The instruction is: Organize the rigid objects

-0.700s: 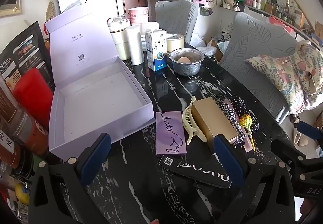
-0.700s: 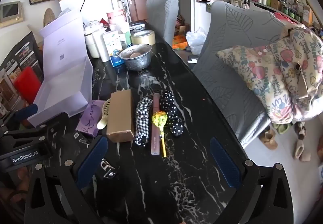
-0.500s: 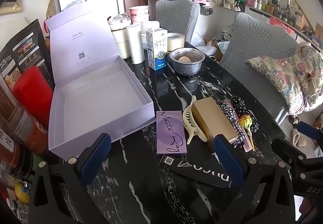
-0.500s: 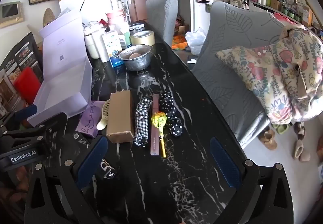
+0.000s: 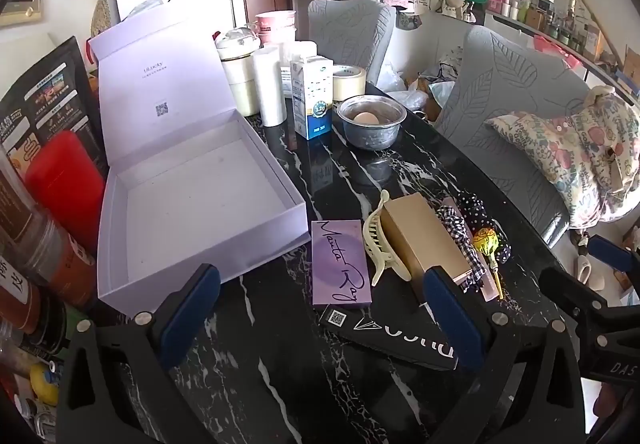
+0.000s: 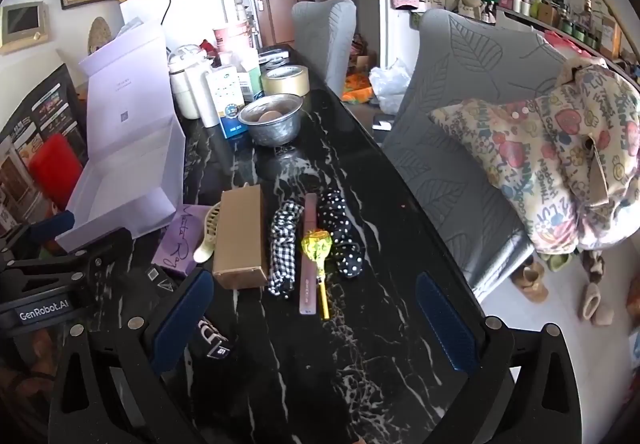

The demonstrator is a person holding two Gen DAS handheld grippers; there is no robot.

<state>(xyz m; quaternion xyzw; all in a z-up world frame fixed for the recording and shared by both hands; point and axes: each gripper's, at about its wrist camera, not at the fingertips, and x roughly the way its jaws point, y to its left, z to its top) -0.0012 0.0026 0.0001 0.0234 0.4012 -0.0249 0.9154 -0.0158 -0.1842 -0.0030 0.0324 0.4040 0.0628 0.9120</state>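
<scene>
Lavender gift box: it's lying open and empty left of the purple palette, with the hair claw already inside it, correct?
Not quite. The hair claw isn't inside the lavender gift box; the left wrist view shows it on the table between the purple palette and the gold box. The rest holds.

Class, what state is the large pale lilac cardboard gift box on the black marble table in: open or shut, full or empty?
Open and empty: the large pale lilac cardboard gift box has its hinged lid standing upright behind, and its bare floor shows.

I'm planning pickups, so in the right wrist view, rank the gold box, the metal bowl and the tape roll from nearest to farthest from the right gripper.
From the right gripper:
1. Gold box, just ahead, left of centre.
2. Metal bowl, mid-table.
3. Tape roll, just behind the bowl.
</scene>
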